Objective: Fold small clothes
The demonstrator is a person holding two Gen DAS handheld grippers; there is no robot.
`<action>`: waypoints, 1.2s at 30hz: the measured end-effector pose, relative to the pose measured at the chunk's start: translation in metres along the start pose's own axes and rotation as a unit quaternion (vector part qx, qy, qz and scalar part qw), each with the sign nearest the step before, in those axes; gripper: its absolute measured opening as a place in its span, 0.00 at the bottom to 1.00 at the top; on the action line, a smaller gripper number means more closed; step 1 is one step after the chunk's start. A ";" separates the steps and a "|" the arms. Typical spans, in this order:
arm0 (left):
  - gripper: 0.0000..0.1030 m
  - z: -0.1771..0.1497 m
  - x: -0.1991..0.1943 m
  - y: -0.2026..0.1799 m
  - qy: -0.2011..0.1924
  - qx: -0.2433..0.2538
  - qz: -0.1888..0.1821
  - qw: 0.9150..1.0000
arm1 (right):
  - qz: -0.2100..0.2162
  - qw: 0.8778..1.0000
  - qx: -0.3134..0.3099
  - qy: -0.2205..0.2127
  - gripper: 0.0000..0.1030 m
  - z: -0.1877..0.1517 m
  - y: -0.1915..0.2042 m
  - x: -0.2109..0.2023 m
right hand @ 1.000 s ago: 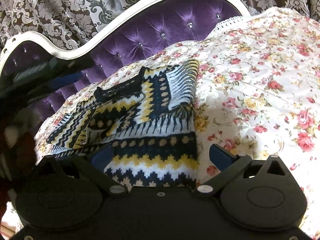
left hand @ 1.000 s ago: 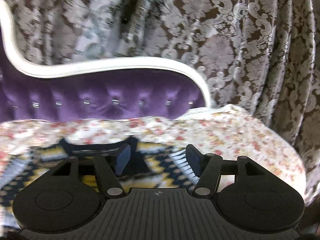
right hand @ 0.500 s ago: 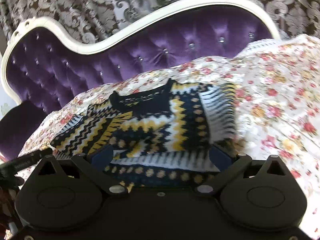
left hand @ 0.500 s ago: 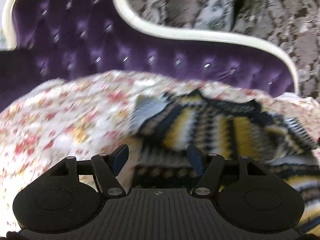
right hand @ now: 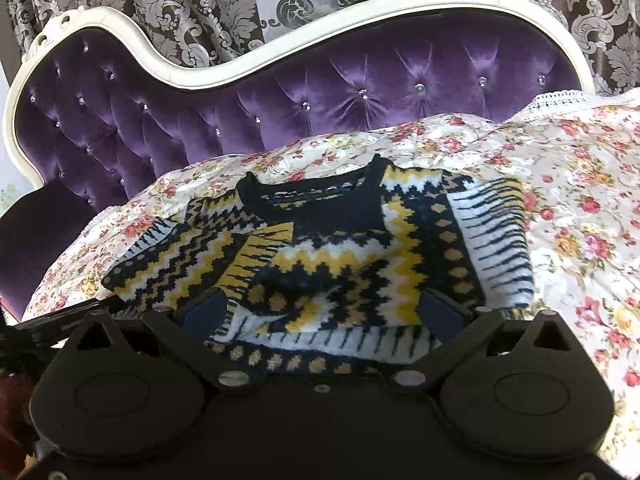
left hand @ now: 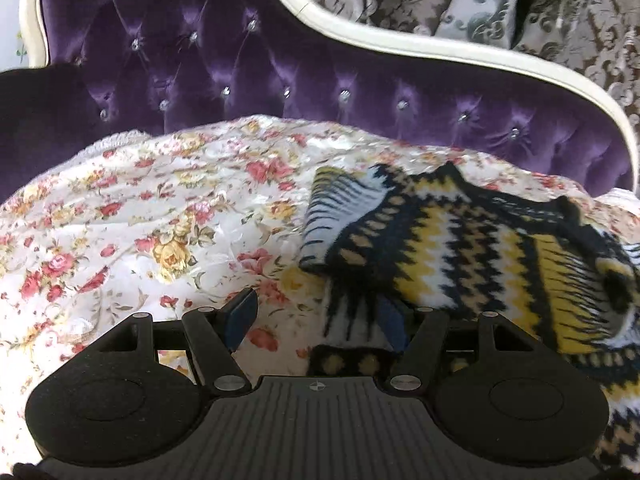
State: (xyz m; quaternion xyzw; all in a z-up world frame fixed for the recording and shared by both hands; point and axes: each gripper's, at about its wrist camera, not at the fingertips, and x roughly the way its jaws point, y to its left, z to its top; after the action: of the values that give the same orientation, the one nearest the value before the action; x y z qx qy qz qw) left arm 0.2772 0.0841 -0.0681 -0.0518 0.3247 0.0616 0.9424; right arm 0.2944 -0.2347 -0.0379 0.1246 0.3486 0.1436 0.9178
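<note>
Purple tufted velvet forms the headboard point(right hand: 320, 92), framed in curved white trim, with patterned damask curtains point(right hand: 200, 8) behind it and a floral bedspread point(left hand: 140, 220) covering the bed. On the bedspread lies a small knitted sweater point(right hand: 340, 248) in navy, yellow and white zigzags, collar toward the headboard, both sleeves already folded inward across the chest. Folding looks partly done: the lower body appears still to need turning up over the sleeves. Ahead of the left gripper point(left hand: 316, 316), whose jaws stand apart and empty, the sweater's side edge lies just under and beyond the right-hand finger, the other finger over bare bedspread. Directly ahead of the right gripper point(right hand: 324, 312), jaws wide apart and clamped on nothing, the sweater's hem lies between and beneath its fingers. No containers are visible.
</note>
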 end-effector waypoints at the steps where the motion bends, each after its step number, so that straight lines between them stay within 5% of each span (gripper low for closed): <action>1: 0.61 -0.001 0.003 0.002 0.001 -0.007 0.000 1.000 | -0.002 1.000 -0.002 0.000 1.00 0.001 0.002 0.002; 14: 0.71 -0.012 0.011 0.000 -0.026 -0.009 0.007 1.000 | -0.079 0.993 -0.086 0.017 0.98 0.020 0.043 0.060; 16: 0.72 -0.012 0.011 0.000 -0.026 -0.007 0.009 1.000 | -0.096 0.989 -0.100 0.048 0.84 0.019 0.046 0.074; 17: 0.72 -0.011 0.011 -0.001 -0.026 -0.007 0.009 1.000 | -0.102 0.987 -0.107 0.062 0.62 0.017 0.047 0.080; 19: 0.72 -0.011 0.012 -0.001 -0.025 -0.007 0.009 1.000 | -0.101 0.987 -0.112 0.055 0.44 0.018 0.044 0.077; 20: 0.72 -0.011 0.012 -0.001 -0.025 -0.008 0.009 1.000 | -0.091 0.990 -0.101 0.045 0.19 0.022 0.040 0.069; 23: 0.72 -0.011 0.012 0.000 -0.027 -0.009 0.007 1.000 | -0.057 0.998 -0.026 -0.023 0.11 0.035 0.021 0.030; 26: 0.72 -0.012 0.012 0.000 -0.027 -0.010 0.006 1.000 | -0.065 0.995 0.023 -0.072 0.11 0.031 -0.017 -0.001; 28: 0.71 -0.012 0.011 0.001 -0.029 -0.012 0.005 1.000 | -0.074 0.994 0.064 -0.058 0.12 0.023 -0.044 -0.004; 30: 0.71 -0.012 0.011 0.001 -0.030 -0.012 0.005 0.999 | -0.078 0.992 0.094 -0.043 0.24 0.013 -0.064 -0.002; 32: 0.71 -0.012 0.011 0.000 -0.031 -0.012 0.006 0.999 | -0.085 0.993 0.080 -0.037 0.25 0.007 -0.063 -0.001; 34: 0.72 -0.012 0.011 0.000 -0.031 -0.012 0.007 0.999 | -0.089 0.994 0.054 -0.039 0.36 0.008 -0.049 0.002; 36: 0.72 -0.013 0.011 0.000 -0.031 -0.012 0.006 0.999 | -0.082 0.995 0.022 -0.044 0.67 0.016 -0.028 0.010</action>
State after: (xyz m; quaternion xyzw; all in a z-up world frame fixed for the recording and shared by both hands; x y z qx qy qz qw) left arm 0.2782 0.0833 -0.0848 -0.0596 0.2951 0.0731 0.9508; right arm 0.3166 -0.2590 -0.0415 0.1217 0.3202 0.0542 0.9379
